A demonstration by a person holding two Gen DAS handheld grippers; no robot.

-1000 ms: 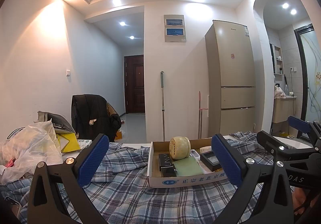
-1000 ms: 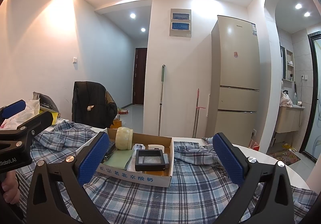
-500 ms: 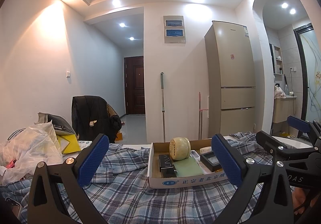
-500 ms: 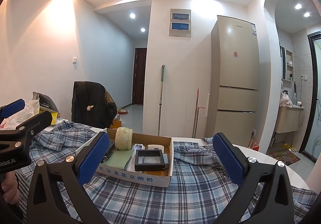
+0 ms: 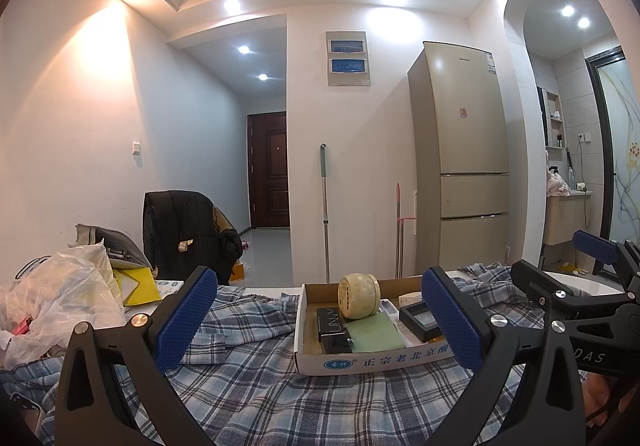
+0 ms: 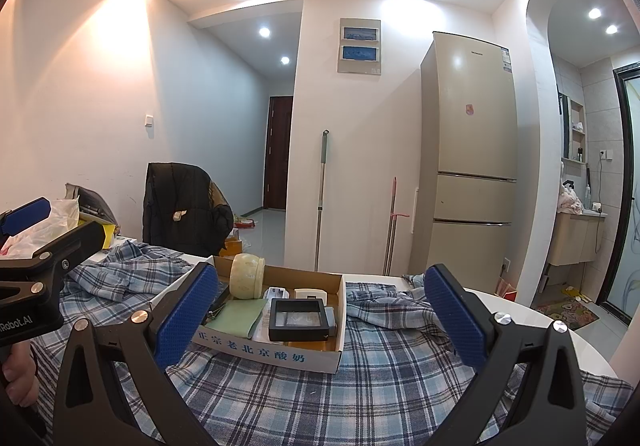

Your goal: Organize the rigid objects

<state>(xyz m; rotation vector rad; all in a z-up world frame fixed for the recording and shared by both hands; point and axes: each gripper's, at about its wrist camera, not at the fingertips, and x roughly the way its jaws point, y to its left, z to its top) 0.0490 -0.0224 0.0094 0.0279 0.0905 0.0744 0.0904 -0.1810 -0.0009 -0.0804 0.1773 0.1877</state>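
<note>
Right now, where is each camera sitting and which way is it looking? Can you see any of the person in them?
Left wrist: sits on the left gripper, looks forward over the plaid cloth at the cardboard box; its own open fingers show, the right gripper beside it.
Right wrist: sits on the right gripper, faces the same box from further right; the left gripper and a hand show at left.
Both share the box, round cream jar and fridge.

- My left gripper (image 5: 318, 320) hovers over the plaid cloth (image 5: 260, 398), jaws spread wide.
- Ahead, a cardboard box (image 5: 340, 360) holds a cream jar (image 5: 358, 295) lying on its side.
- My right gripper (image 5: 576, 286) sits beside the box.
</note>
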